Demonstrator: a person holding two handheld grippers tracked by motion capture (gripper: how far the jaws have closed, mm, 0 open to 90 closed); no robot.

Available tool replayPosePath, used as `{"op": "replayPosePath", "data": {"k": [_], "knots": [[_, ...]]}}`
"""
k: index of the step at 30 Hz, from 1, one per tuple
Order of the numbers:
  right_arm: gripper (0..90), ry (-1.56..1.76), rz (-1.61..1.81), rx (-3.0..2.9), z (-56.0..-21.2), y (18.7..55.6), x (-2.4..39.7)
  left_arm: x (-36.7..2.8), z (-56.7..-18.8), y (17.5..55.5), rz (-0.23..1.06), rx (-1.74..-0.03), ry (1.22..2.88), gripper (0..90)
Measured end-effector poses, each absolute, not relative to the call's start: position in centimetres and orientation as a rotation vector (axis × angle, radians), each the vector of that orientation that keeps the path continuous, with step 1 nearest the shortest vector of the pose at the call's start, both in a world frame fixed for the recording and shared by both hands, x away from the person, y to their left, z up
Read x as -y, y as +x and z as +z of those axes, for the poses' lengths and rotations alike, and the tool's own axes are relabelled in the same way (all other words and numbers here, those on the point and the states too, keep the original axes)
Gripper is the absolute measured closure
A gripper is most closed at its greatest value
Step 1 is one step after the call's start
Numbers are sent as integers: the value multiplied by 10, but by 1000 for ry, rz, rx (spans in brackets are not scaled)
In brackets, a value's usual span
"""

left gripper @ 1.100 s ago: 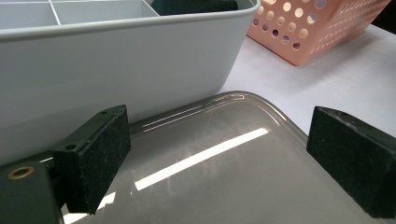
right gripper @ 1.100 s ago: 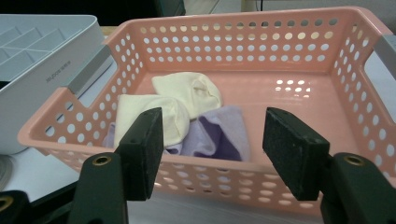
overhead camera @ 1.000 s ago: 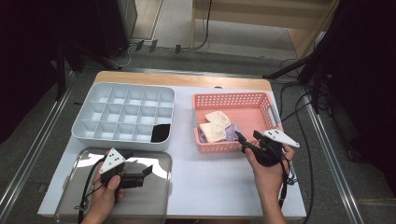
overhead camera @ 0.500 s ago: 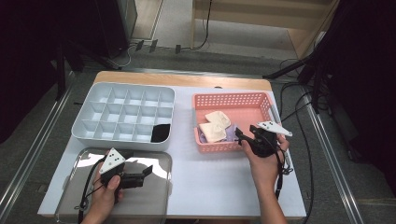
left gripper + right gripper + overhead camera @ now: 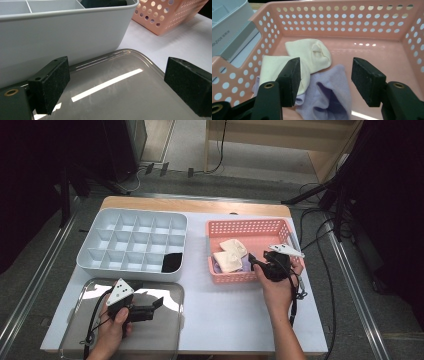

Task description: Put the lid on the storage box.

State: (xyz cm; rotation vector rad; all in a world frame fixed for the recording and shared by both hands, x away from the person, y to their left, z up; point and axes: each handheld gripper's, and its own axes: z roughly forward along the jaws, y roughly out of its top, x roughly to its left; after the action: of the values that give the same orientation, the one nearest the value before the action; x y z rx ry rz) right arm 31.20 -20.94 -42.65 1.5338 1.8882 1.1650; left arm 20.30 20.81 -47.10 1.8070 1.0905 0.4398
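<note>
Holding two cream socks (image 5: 308, 53) and one lilac sock (image 5: 329, 92), the pink basket (image 5: 352, 31) faces the spread right hand-held gripper (image 5: 325, 81).

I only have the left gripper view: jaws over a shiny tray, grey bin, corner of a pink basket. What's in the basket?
Observer: Two cream socks and a lilac sock lie in the pink basket, per the right gripper view.
Operator: Where's the right gripper?
Observer: The right gripper sits at the basket's near edge, jaws apart with nothing between the pads, aimed at the lilac sock.
Operator: Anything in the grey bin?
Observer: In the high view, one dark item fills the front right compartment of the compartment tray; the other cells look bare.
</note>
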Motion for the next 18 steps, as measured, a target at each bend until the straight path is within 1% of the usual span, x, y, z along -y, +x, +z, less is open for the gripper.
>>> {"op": "replayPosePath", "data": {"k": [11,18], "knots": [[409,1538,1122,-1909,-433,320,203,-208,-471,203,437,-1087,1808,68],[410,1547,1096,-1917,-431,323,202,-208,-471,203,439,-1088,1808,72]]}}
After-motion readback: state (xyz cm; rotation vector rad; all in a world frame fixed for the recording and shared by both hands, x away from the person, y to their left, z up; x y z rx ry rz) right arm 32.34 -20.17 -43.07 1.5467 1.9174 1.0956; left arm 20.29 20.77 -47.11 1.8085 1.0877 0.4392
